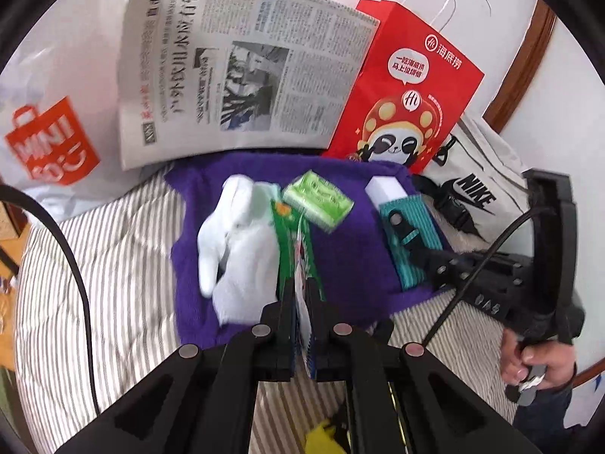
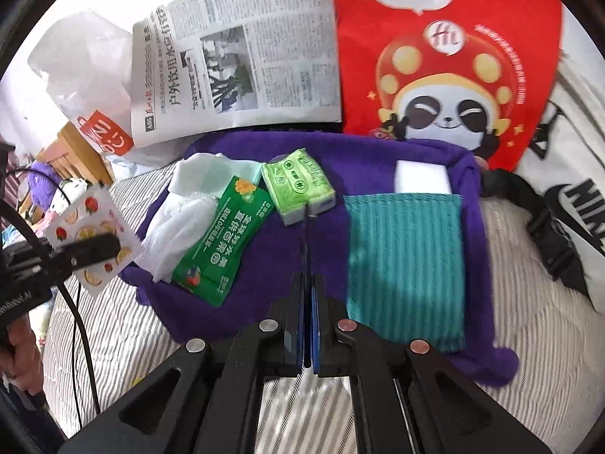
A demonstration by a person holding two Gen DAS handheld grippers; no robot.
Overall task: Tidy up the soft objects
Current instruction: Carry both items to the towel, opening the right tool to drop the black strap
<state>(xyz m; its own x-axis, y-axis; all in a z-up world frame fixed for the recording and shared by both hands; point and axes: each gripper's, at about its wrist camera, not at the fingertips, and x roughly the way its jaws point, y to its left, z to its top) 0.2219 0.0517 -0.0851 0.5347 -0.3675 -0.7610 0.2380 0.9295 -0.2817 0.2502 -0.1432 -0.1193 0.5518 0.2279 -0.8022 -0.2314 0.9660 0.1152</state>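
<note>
- Your left gripper (image 1: pixel 301 295): jaws clamped on a thin fruit-print packet (image 2: pixel 92 240), lifted off the bedding.
- Your right gripper (image 2: pixel 308 283): jaws pressed together, nothing between them.
- Purple towel (image 2: pixel 272 249): spread on the striped quilt (image 2: pixel 124 340).
- On the towel: white cloth (image 2: pixel 185 212), green pouch (image 2: pixel 223 242), green tissue pack (image 2: pixel 298 185), teal cloth (image 2: pixel 404 261), white block (image 2: pixel 421 178).
- Behind: newspaper (image 2: pixel 242 64), red paper bag (image 2: pixel 446 53).

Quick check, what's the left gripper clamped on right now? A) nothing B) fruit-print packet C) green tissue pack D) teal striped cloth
B: the right wrist view shows the left gripper shut on the fruit-print packet, held beside the purple towel, while the teal striped cloth and green tissue pack lie on it.
</note>
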